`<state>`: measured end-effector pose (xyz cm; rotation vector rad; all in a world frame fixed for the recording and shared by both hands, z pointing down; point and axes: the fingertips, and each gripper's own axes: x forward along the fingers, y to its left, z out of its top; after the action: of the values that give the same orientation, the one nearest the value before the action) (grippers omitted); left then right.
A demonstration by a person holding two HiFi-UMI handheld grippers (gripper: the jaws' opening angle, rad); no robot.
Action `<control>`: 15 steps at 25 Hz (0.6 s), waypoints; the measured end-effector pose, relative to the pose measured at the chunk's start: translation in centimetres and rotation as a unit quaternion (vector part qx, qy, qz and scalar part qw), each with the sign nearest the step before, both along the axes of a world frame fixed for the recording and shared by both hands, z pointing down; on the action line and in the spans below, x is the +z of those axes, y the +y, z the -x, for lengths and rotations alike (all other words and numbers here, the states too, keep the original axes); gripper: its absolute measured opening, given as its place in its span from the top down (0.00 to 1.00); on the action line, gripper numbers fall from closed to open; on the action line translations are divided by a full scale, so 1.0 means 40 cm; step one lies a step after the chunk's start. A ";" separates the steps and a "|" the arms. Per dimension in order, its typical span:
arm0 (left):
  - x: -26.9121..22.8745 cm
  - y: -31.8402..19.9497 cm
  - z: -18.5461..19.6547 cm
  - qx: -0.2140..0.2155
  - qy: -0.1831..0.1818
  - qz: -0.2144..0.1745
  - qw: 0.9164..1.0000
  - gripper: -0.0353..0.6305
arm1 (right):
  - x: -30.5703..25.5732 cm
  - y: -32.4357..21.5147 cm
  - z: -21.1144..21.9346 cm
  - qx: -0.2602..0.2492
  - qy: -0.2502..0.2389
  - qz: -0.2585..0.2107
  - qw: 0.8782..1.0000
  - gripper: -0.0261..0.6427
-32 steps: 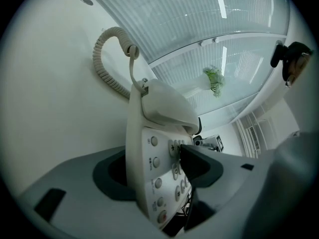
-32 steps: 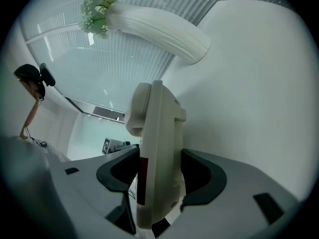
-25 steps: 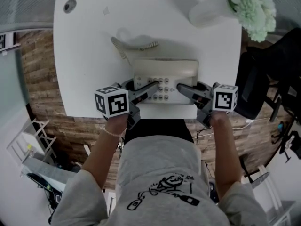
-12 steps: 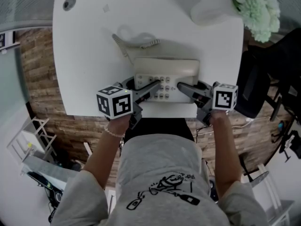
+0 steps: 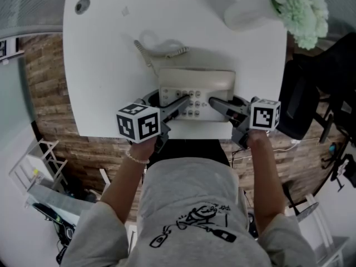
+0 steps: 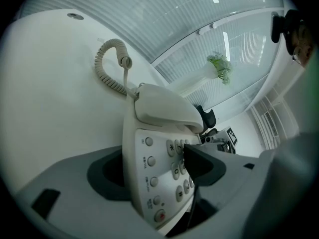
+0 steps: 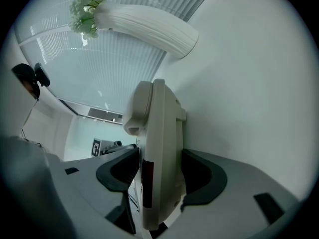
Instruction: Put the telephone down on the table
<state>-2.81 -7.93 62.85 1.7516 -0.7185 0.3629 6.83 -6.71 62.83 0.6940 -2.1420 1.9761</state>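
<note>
Telephone [image 5: 194,90]: beige desk set, keypad up, lying near the front edge of the desk [image 5: 105,65], about midway along it; whether its underside sits fully down cannot be told. Handset [image 5: 196,77] sits in the cradle on the far part of the body. Coiled cord [image 5: 161,52] loops on the desk beyond the far-left corner of the set. Left tool [image 5: 181,100]: jaws have just been opening and stand wide, with the telephone's left front edge between them, one pad over the keys and the other by the underside; no firm pinch shows. Right tool [image 5: 214,102]: jaws narrow, closed on the right front edge, one pad on each face. Marker cubes [image 5: 139,122] sit above the person's hands at the desk edge. Desk top is plain white with a round cable grommet [image 5: 82,5] at the far-left corner. A white ribbed vase [image 5: 247,13] with pale green flowers [image 5: 297,10] stands at the far right, well apart from the telephone. Room: wood plank floor [image 5: 47,77], black chair [image 5: 317,93] right of the desk, white rack [image 5: 39,166] at lower left, and a wall of pale blinds [image 7: 99,68] beyond the desk
</note>
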 end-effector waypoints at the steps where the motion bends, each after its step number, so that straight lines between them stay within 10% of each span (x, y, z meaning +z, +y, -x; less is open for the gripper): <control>1: 0.000 0.000 0.001 -0.001 -0.003 -0.001 1.000 0.47 | 0.000 0.000 0.000 0.000 0.002 0.000 1.000 0.54; 15: 0.003 0.000 0.012 -0.013 -0.035 -0.004 0.999 0.45 | 0.001 -0.001 -0.001 0.003 0.023 0.002 1.000 0.54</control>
<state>-3.31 -7.91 62.97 1.7435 -0.7931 0.4055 6.85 -6.76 62.86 0.7389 -2.1127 1.9474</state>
